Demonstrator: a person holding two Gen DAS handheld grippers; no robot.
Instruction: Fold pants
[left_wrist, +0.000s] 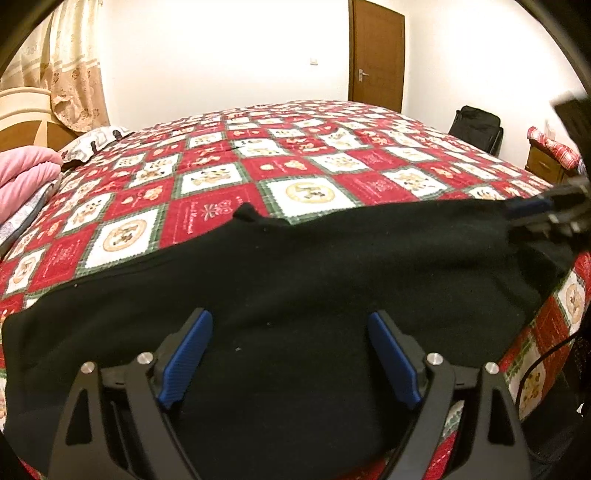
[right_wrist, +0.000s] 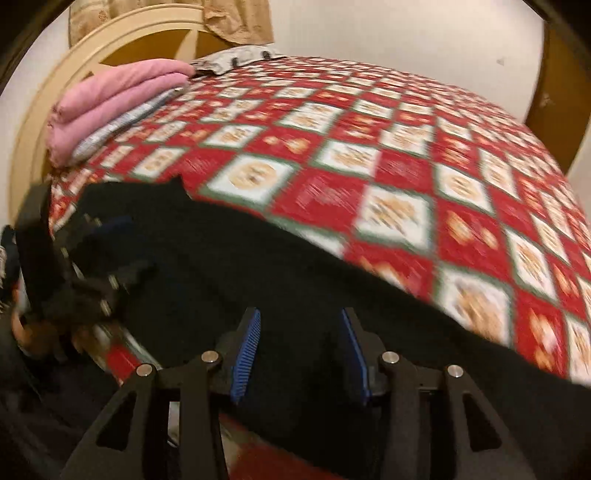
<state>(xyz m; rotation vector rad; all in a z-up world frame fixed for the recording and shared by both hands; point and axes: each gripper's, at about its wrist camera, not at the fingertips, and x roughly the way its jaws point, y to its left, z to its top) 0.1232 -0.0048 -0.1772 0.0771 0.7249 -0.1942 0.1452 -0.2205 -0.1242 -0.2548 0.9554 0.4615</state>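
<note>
Pants (left_wrist: 295, 266), black and fleecy, lie spread across the near edge of a bed (left_wrist: 303, 155) covered with a red, white and green patchwork quilt. In the left wrist view they fill the lower half of the frame, running from the lower left up to the right edge, with a small peak of cloth sticking up along their far edge near the middle.

The left gripper (left_wrist: 290, 354) hangs over the middle of the pants at the bottom of the frame, its blue-padded jaws spread wide, with only flat cloth showing in the gap and nothing pinched. At the right edge of that view the right gripper (left_wrist: 546, 214) sits over the far end of the pants, blurred.

In the right wrist view, which is smeared, the right gripper (right_wrist: 301, 350) is at bottom centre over the dark cloth, jaws partly apart; nothing seems to be pinched between the pads. The left gripper (right_wrist: 110, 254) shows as a dark blur at the left edge.

Folded pink blankets (right_wrist: 118, 99) are stacked in the upper left beside a cream headboard (right_wrist: 122, 40). A brown door (left_wrist: 376, 55) stands in the far wall.
</note>
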